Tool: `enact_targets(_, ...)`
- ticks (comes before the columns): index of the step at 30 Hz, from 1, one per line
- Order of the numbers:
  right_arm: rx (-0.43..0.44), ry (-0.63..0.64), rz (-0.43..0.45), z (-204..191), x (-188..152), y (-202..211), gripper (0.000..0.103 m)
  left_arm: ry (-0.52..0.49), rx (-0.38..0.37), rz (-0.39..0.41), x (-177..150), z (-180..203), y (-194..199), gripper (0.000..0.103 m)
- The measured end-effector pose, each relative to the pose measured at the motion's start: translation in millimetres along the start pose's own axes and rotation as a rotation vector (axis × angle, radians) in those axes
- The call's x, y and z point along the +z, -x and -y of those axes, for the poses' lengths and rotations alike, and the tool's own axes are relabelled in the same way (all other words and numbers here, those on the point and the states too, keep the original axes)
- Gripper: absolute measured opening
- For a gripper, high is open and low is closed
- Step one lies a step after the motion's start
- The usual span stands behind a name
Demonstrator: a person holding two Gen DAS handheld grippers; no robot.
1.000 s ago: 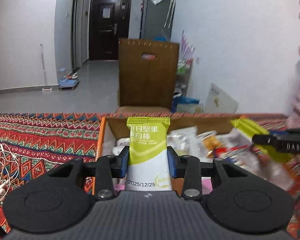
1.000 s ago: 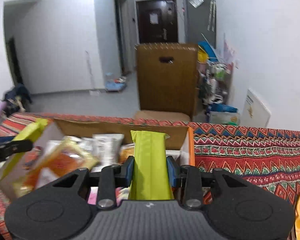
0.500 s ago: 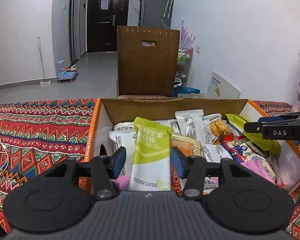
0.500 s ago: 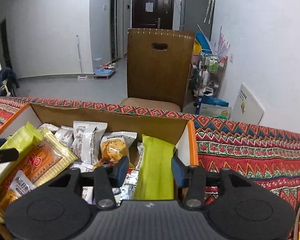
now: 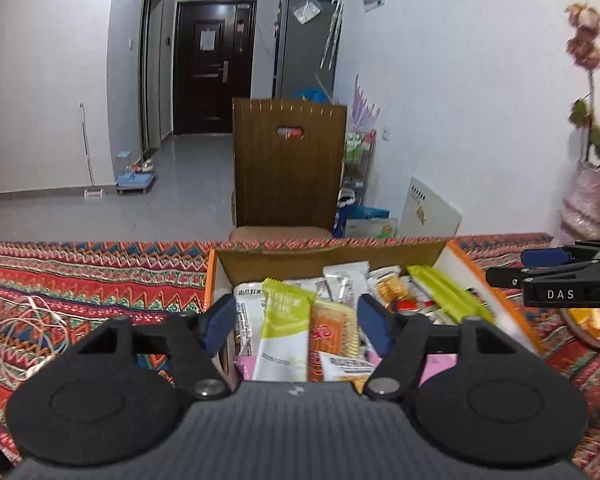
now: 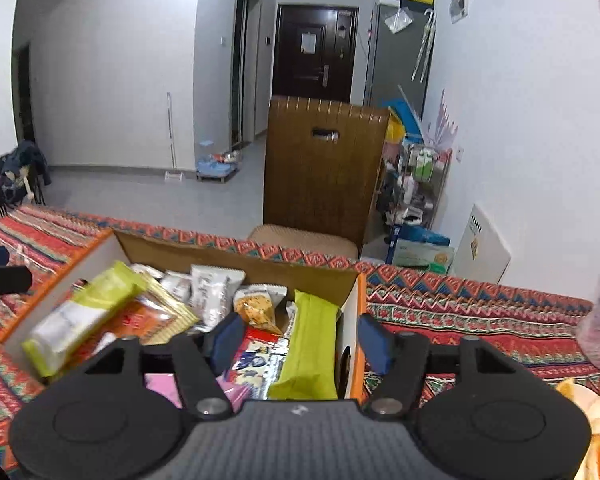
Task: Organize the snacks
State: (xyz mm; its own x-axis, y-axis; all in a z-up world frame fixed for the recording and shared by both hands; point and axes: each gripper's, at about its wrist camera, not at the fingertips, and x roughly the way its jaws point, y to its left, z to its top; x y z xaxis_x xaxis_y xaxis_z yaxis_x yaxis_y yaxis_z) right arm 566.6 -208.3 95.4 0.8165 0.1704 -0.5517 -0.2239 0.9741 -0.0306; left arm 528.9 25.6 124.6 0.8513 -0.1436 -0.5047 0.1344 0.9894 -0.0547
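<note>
An open cardboard box [image 5: 332,258] with orange edges stands on the patterned cloth and holds several snack packets. In the left wrist view a green-and-white bar packet [image 5: 282,332] leans in the box. My left gripper [image 5: 297,322] is above it with its jaws opening and its pads clear of the packet. In the right wrist view a plain green packet [image 6: 310,352] lies against the right wall of the box [image 6: 236,252]. My right gripper [image 6: 300,338] stands over it with its jaws opening, and its pads touch nothing. Each gripper shows at the edge of the other view: the right gripper [image 5: 560,280] and the left gripper [image 6: 0,276].
A white earphone cable [image 5: 20,332] lies on the cloth left of the box. A brown chair back [image 5: 288,168] stands behind the table. Peeled orange pieces [image 6: 596,420] lie at the right, near a pink vase [image 5: 588,200] with flowers.
Both grippers have let go of their green packets, which now rest in the box. Both sets of jaws have spread wider, and both grippers have drawn back and up.
</note>
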Motion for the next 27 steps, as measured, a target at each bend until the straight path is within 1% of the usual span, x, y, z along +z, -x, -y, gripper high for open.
enact_targets(1,0.0,0.0,0.012,-2,-1,12,0.075,0.003,-0.002,0.012,0,2,10,0.078)
enact_targets(2,0.001,0.003,0.026,-4,-2,24,0.079,0.008,-0.004,0.026,-1,5,21,0.082)
enact_targets(3,0.002,0.007,0.04,-6,-4,36,0.082,0.013,-0.004,0.036,-3,8,31,0.086)
enact_targets(4,0.006,0.011,0.052,-8,-6,49,0.083,0.016,-0.002,0.048,-4,11,41,0.088)
enact_targets(6,0.02,0.015,0.076,-10,-9,73,0.088,0.008,0.004,0.082,-9,19,64,0.097)
enact_targets(8,0.026,0.013,0.106,-12,-15,99,0.09,-0.013,0.012,0.122,-15,27,89,0.101)
enact_targets(12,0.034,0.014,0.147,-17,-31,146,0.091,-0.055,0.027,0.175,-30,45,133,0.103)
enact_targets(14,0.052,0.01,0.164,-21,-43,168,0.098,-0.069,0.026,0.193,-40,52,152,0.103)
enact_targets(15,0.06,0.008,0.173,-23,-49,179,0.099,-0.072,0.021,0.202,-45,56,162,0.103)
enact_targets(18,0.069,0.009,0.201,-29,-71,210,0.1,-0.07,0.012,0.227,-63,65,191,0.103)
enact_targets(22,0.065,0.048,0.235,-39,-102,248,0.101,-0.076,0.003,0.262,-91,76,232,0.103)
enact_targets(27,0.055,0.077,0.253,-55,-149,291,0.102,-0.086,-0.017,0.29,-131,87,277,0.103)
